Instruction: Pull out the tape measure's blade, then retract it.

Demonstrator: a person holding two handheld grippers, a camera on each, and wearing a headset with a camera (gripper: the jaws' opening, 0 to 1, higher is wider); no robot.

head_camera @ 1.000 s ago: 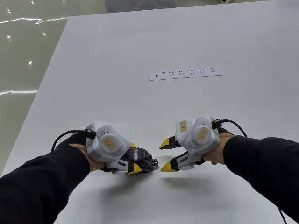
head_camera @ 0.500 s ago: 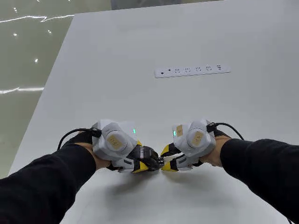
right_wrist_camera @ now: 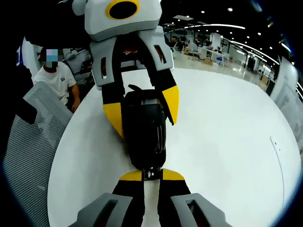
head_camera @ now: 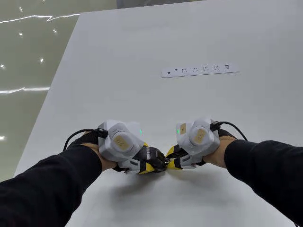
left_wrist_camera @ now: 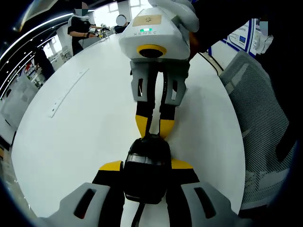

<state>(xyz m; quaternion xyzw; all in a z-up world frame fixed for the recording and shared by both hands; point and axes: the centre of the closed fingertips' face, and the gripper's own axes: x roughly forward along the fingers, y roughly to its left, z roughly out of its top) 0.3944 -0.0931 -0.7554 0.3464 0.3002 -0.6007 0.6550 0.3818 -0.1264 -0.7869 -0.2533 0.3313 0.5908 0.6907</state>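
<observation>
A black tape measure [head_camera: 155, 158] sits between the jaws of my left gripper [head_camera: 147, 165], which is shut on its body just above the white table [head_camera: 142, 56]. In the left gripper view the case [left_wrist_camera: 147, 172] lies between the yellow fingertips [left_wrist_camera: 111, 166]. My right gripper [head_camera: 170, 162] meets it from the right, shut on the blade's end hook at the case mouth. In the right gripper view the hook [right_wrist_camera: 150, 172] sits between my right gripper's [right_wrist_camera: 151, 177] tips, with the case [right_wrist_camera: 144, 132] just beyond. No blade length shows outside the case.
A white power strip [head_camera: 199, 70] lies flat on the table farther back. The table's left edge [head_camera: 52, 90] drops to a glossy floor. A mesh chair [left_wrist_camera: 265, 118] stands beside the table, and people sit in the background.
My right gripper, open and apart from the tape measure a second ago, has moved left to the case and shut on the blade's hook. The left gripper keeps its hold.
</observation>
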